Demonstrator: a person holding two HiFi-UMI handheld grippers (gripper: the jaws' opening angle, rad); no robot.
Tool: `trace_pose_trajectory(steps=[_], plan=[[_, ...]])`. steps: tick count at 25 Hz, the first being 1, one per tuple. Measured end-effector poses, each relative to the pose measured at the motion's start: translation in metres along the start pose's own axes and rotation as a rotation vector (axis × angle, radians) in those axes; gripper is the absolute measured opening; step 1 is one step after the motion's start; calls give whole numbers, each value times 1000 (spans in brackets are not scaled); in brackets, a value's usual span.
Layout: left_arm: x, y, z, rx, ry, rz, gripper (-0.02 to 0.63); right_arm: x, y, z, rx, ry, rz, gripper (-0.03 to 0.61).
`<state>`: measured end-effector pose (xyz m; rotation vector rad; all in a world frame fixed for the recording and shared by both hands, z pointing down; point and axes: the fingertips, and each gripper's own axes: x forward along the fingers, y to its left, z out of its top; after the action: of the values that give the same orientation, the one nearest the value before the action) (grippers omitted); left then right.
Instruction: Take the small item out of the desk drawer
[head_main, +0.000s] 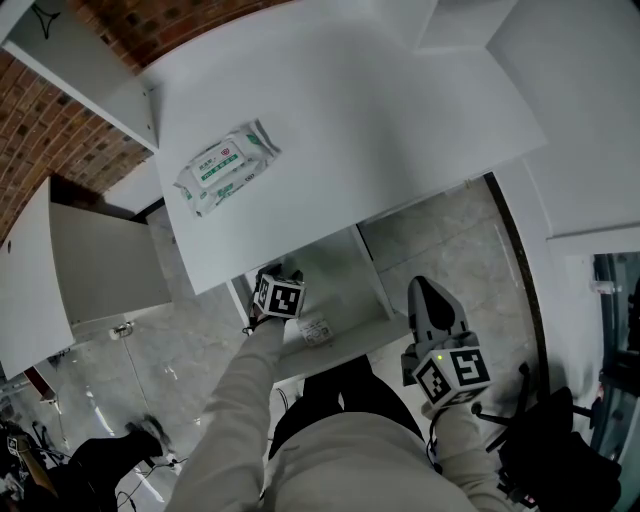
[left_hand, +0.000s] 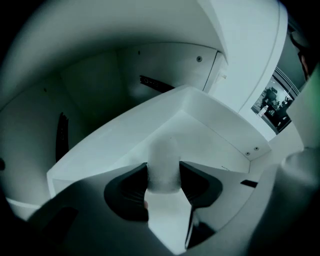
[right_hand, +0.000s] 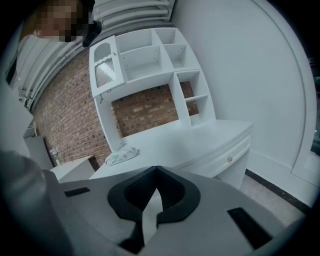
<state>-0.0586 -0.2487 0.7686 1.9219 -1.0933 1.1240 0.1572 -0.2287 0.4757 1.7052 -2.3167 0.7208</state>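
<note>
The white desk drawer stands pulled out under the desk top. My left gripper reaches into it from the front left. In the left gripper view, a small white rounded item stands upright on the drawer floor, and my left gripper has both pads against its sides. The desk edge hides that item in the head view. My right gripper hangs to the right of the drawer, over the floor. Its tips meet and hold nothing.
A pack of wet wipes lies on the white desk top. A small printed packet lies at the drawer's front. A low white cabinet stands to the left, a white shelf unit behind the desk, a black chair at lower right.
</note>
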Motion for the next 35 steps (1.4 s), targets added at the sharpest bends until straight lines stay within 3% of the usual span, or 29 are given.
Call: trace_pose_trajectory(steps=[22, 35], plan=[[-182, -44, 88, 112, -490, -12, 192, -32, 56, 21, -30, -120, 77, 28], [-299, -50, 99, 128, -725, 24, 192, -61, 96, 29, -70, -190, 131, 28]])
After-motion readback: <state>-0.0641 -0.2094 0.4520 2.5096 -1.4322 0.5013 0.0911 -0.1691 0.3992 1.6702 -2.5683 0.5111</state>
